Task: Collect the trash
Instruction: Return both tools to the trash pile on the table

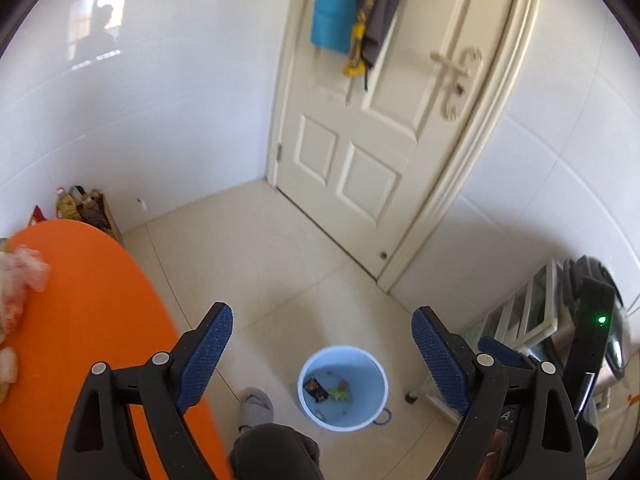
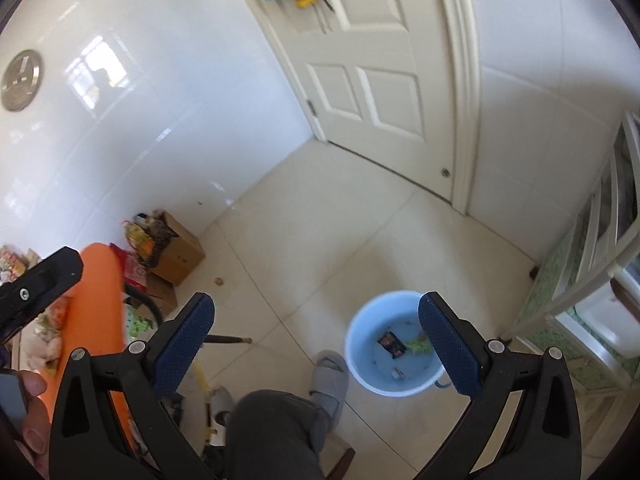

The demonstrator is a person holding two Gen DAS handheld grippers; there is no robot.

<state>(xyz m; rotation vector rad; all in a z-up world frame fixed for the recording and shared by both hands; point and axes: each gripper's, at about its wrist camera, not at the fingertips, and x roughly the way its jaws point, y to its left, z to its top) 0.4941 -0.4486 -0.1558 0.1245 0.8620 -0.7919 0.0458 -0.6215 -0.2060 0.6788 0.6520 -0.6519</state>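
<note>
A light blue bucket [image 1: 343, 348] stands on the tiled floor below both grippers. Inside it lie a dark wrapper [image 1: 315, 389] and a green wrapper [image 1: 340, 393]. My left gripper [image 1: 322, 314] hangs open above the floor, nothing between its blue pads. In the right wrist view the same bucket [image 2: 352, 336] holds the dark wrapper [image 2: 391, 343] and the green one [image 2: 418, 345]. My right gripper [image 2: 317, 300] is open and empty, its right finger overlapping the bucket's rim in the picture. Crumpled pinkish plastic [image 1: 24, 272] lies on the orange table [image 1: 92, 312] at the left.
A person's dark trouser leg [image 2: 276, 428] and grey slipper [image 2: 330, 376] are beside the bucket. A cardboard box [image 2: 180, 256] with bags stands by the white tiled wall. A cream door [image 1: 360, 140] is ahead, a white glass-fronted cabinet [image 2: 592, 272] to the right.
</note>
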